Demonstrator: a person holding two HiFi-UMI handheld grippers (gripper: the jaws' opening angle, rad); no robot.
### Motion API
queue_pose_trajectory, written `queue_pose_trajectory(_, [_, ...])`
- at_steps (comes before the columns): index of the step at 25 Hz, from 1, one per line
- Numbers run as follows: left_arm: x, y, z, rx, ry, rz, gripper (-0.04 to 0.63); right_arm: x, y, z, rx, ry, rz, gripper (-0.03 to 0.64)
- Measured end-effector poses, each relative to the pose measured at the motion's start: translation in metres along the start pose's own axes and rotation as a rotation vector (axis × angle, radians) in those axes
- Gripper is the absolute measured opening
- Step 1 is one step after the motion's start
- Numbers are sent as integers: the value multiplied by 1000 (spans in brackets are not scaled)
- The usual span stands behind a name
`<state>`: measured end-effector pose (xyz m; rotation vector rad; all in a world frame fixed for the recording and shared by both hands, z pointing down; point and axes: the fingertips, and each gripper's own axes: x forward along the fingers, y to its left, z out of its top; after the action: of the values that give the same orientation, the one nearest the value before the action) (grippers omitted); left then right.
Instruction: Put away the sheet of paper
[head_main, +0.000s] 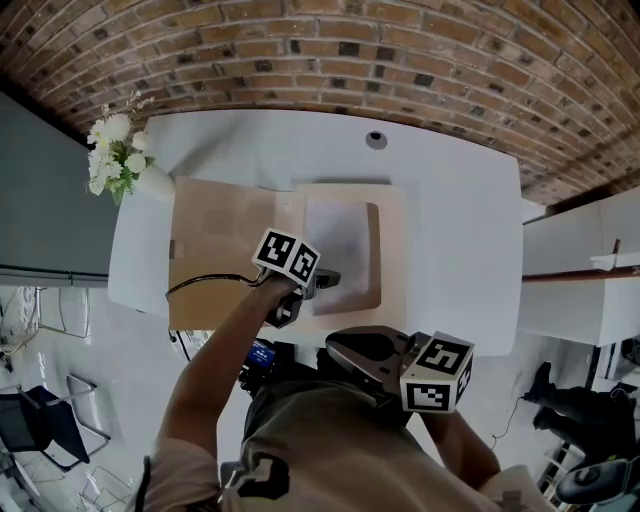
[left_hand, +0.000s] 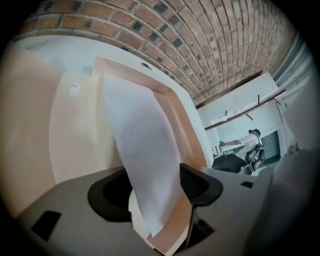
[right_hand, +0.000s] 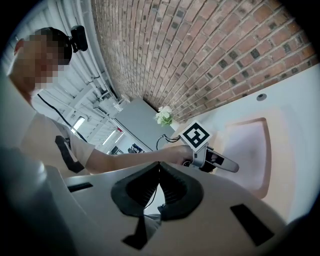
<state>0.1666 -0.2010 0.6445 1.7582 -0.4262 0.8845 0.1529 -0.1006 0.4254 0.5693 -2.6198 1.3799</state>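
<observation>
An open tan folder (head_main: 220, 250) lies on the white table (head_main: 450, 200). The white sheet of paper (head_main: 338, 245) rests in its right half. My left gripper (head_main: 325, 280) is at the sheet's near edge. In the left gripper view the paper (left_hand: 140, 145) and a tan folder edge (left_hand: 172, 227) run between the jaws of this gripper (left_hand: 155, 187). The dark right pad (left_hand: 197, 184) stands off the sheet, so the gripper is open. My right gripper (head_main: 345, 350) hangs near my body, off the table's front edge. Its pads meet, shut on nothing (right_hand: 160, 182).
A vase of white flowers (head_main: 115, 155) stands at the table's far left corner. A cable hole (head_main: 376, 140) sits at the back middle. A brick wall (head_main: 400, 50) runs behind the table, a white shelf (head_main: 585, 270) is at the right, and chairs (head_main: 45, 420) stand at the lower left.
</observation>
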Motion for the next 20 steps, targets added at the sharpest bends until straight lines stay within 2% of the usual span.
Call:
queue_pose_trajectory(2, [-4,-3,1,47,3,21,312,0,-1,0,-1,4,5,23])
queue_pose_trajectory(8, [-23,-4,4,172,-4,104,321,1,-4,1,-2,16,15,23])
queue_pose_trajectory(13, [-15,-17,-3,153,4,-8,319,6,-1,1,-9,30,27,23])
queue_pose_trajectory(18, [-15,-9,-7,165,11,22,319,5,-2,1,-8,34,18,23])
queue_pose_trajectory(20, [-23,-7,-4,173,-13,38,319,6,-3,0,-9,36,12,23])
